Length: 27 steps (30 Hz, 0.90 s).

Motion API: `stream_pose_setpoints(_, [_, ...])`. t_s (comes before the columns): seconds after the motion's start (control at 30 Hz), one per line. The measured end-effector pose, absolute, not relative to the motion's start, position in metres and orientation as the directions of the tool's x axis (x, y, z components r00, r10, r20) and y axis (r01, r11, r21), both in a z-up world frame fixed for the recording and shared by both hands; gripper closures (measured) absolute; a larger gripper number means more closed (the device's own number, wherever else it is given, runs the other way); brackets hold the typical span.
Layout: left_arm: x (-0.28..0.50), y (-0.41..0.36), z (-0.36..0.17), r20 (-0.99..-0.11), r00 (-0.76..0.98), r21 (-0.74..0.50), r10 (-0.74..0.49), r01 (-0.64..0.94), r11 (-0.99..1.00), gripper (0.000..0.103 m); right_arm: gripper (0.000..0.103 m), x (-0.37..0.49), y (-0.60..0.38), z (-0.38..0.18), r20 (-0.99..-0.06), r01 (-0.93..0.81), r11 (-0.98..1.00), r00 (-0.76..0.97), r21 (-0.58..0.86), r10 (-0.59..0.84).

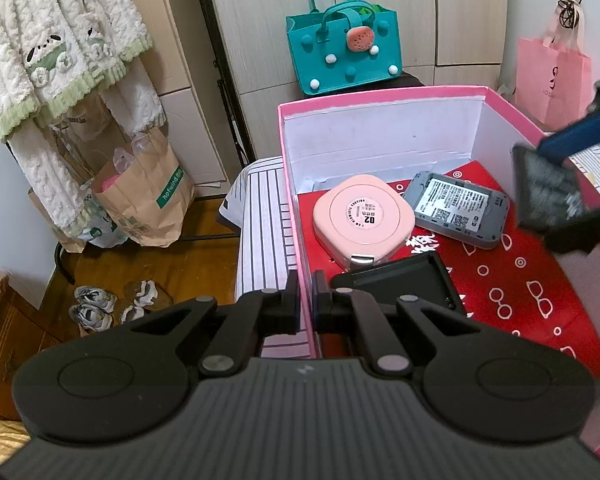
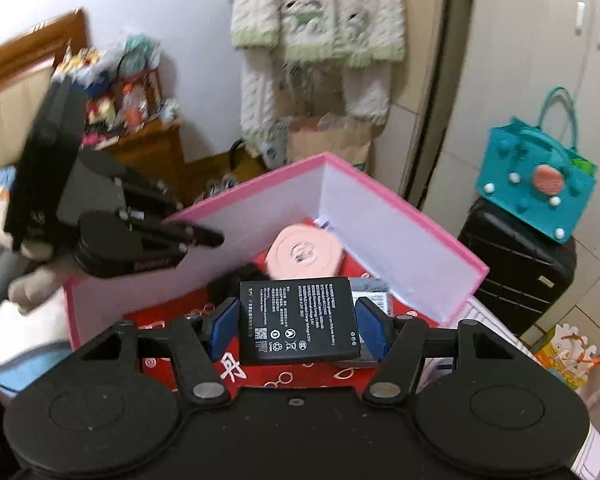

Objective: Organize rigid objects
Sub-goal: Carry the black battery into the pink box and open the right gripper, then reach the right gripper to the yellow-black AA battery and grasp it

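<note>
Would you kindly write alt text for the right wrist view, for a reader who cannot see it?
The right gripper holds a flat black battery between its blue pads, above an open pink box. In the box lie a round pink case and a red patterned liner. The left gripper clamps the box wall at left.

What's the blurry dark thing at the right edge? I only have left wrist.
Observer: A black battery, clamped in the right gripper.
Operator: Which side is up?
Observer: The printed label faces the right wrist camera.
Operator: Where is it relative to the box?
Observer: Held over the pink box, in front of the grey device, which it partly hides in that view.
</note>
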<state>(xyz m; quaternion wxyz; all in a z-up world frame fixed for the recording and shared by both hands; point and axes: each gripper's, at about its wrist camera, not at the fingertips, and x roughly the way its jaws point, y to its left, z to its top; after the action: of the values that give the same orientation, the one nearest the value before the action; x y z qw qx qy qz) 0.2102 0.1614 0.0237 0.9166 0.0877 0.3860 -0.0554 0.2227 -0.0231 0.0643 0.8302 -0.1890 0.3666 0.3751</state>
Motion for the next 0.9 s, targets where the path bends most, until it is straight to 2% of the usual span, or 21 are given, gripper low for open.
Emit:
stream_pose_setpoints(0.3, [0.210, 0.162, 0.022, -0.716, 0.697, 0.123, -0.034, 0.174, 0.977, 0.098, 0.035, 0.228, -0.004, 0.034, -0.833, -0.798, 0.586, 0.415, -0.141, 0.365])
stream_pose_setpoints(0.43, [0.210, 0.161, 0.022, -0.716, 0.697, 0.120, -0.036, 0.175, 0.977, 0.098, 0.031, 0.219, -0.020, 0.050, -0.781, -0.768, 0.625, 0.474, -0.140, 0.407])
stream_pose_setpoints(0.57, [0.209, 0.161, 0.022, -0.715, 0.698, 0.118, -0.038, 0.173, 0.978, 0.098, 0.030, 0.196, -0.055, 0.076, -0.676, -0.715, 0.690, 0.563, -0.112, 0.475])
stream_pose_setpoints(0.7, [0.209, 0.161, 0.022, -0.715, 0.698, 0.120, -0.037, 0.175, 0.977, 0.098, 0.030, 0.173, -0.100, 0.082, -0.569, -0.638, 0.770, 0.642, -0.022, 0.515])
stream_pose_setpoints(0.9, [0.208, 0.162, 0.021, -0.715, 0.698, 0.112, -0.042, 0.173, 0.979, 0.098, 0.030, 0.155, -0.162, 0.050, -0.583, -0.457, 0.884, 0.693, 0.097, 0.423])
